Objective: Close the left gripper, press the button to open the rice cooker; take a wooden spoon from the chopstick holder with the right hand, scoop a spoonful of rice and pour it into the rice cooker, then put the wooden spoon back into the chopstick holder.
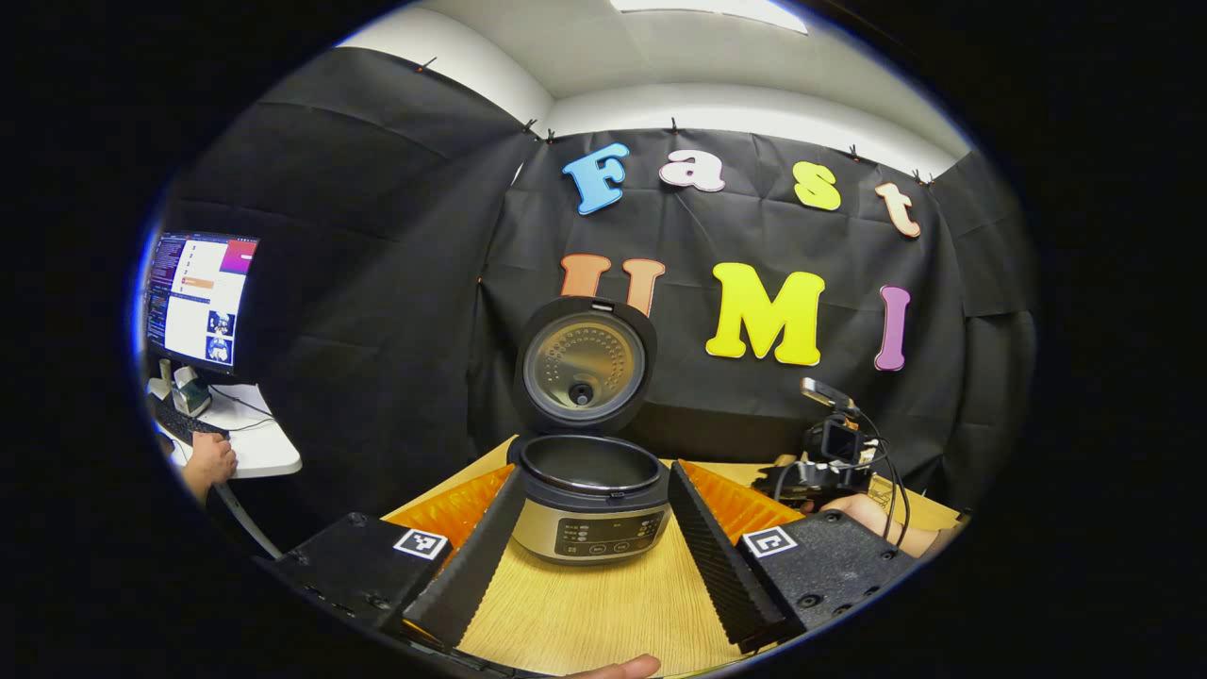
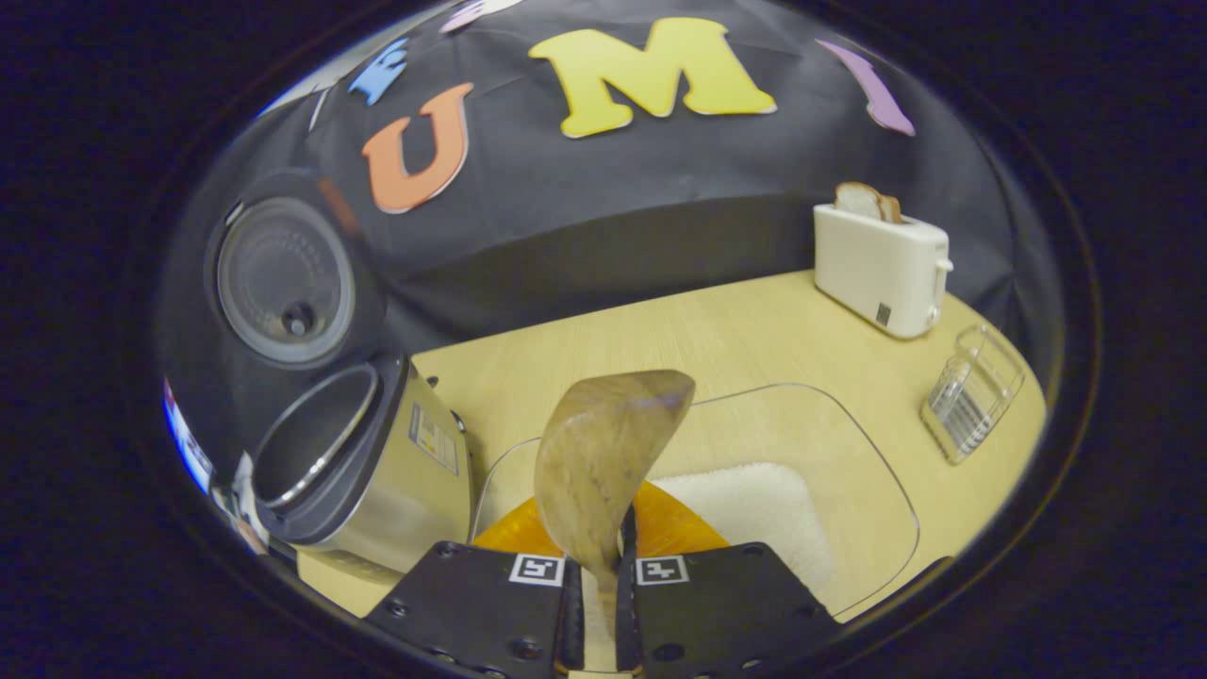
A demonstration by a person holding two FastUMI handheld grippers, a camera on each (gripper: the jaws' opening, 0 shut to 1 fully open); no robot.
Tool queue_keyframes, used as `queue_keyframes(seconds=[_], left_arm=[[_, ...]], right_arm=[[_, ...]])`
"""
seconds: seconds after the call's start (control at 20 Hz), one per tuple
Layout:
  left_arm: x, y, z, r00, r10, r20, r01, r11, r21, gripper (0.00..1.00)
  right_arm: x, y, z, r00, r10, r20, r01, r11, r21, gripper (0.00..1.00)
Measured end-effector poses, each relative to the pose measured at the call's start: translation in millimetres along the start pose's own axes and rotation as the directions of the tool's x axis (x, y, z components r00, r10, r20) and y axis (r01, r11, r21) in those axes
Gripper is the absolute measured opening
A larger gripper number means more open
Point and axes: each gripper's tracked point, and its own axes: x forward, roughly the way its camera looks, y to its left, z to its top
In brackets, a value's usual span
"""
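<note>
Rice cooker point(image 1: 592, 505) stands on the pale wooden table point(image 1: 585, 604) with its lid point(image 1: 585, 363) swung upright against the black cloth wall. Left of the cooker, beyond the booth, a monitor point(image 1: 201, 297) glows above a white desk point(image 1: 250, 434). The left gripper point(image 1: 589, 552) frames the cooker, jaws spread wide and holding nothing. Right of the cooker, the right gripper point(image 2: 601, 594) has its jaws narrowed onto the handle of the wooden spoon point(image 2: 603, 462), whose bowl hangs above the white rice point(image 2: 754, 514) in a clear tray point(image 2: 877, 471). Further right stand a white toaster point(image 2: 882, 269) and a clear chopstick holder point(image 2: 971, 391).
</note>
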Motion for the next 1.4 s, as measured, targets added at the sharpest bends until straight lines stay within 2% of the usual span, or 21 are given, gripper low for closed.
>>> queue_keyframes(seconds=[0.1,0.15,0.2,0.35,0.4,0.45,0.6,0.8,0.95,1.2,1.4], left_arm=[[1.7,-0.2,-2.2,1.000,0.001,-0.007,-0.001,1.000,-0.005,0.97],[2.0,0.2,-2.6,1.000,0.004,-0.010,-0.004,1.000,-0.006,0.97],[2.4,0.6,-3.0,1.000,0.007,-0.011,-0.007,1.000,-0.005,0.97],[3.9,-0.6,-3.9,1.000,0.006,-0.013,-0.006,1.000,-0.006,0.98],[4.7,-0.9,-5.1,1.000,0.005,-0.015,-0.005,1.000,-0.008,0.98],[5.4,-1.3,-6.4,1.000,0.002,-0.018,-0.002,1.000,-0.012,0.97],[7.1,-6.6,-8.5,1.000,-0.008,-0.026,0.007,1.000,-0.013,0.97],[7.7,-10.8,-8.6,1.000,-0.016,-0.026,0.016,1.000,-0.008,0.97],[7.6,-12.2,-8.7,1.000,-0.019,-0.023,0.019,1.000,-0.007,0.97],[9.3,-11.4,-10.4,0.999,-0.020,-0.028,0.020,1.000,-0.007,0.98],[8.7,-10.6,-10.2,0.999,-0.019,-0.028,0.018,1.000,-0.009,0.98]], right_arm=[[8.6,-18.6,-3.1,1.000,0.018,-0.016,-0.016,0.996,0.083,0.13],[9.1,-32.9,-6.5,1.000,-0.007,-0.018,0.009,0.993,0.119,0.12],[5.1,-30.6,2.7,1.000,0.015,0.009,-0.016,0.991,0.135,0.16],[9.7,-28.2,-1.1,0.999,0.020,0.025,-0.023,0.993,0.113,0.12],[8.6,-28.1,-0.7,0.999,0.022,0.028,-0.026,0.990,0.137,0.10],[7.8,-27.7,-0.1,0.999,0.030,0.030,-0.034,0.986,0.166,0.12],[5.8,-21.4,5.0,0.997,0.076,0.030,-0.081,0.968,0.239,0.12],[-1.9,-12.2,16.9,0.979,0.193,0.062,-0.202,0.899,0.388,0.12],[-9.0,-7.6,22.1,0.963,0.255,0.091,-0.268,0.851,0.452,0.12],[-15.7,-7.3,26.0,0.947,0.293,0.129,-0.317,0.804,0.503,0.12],[-21.3,-11.1,26.9,0.941,0.310,0.134,-0.329,0.758,0.563,0.12]])
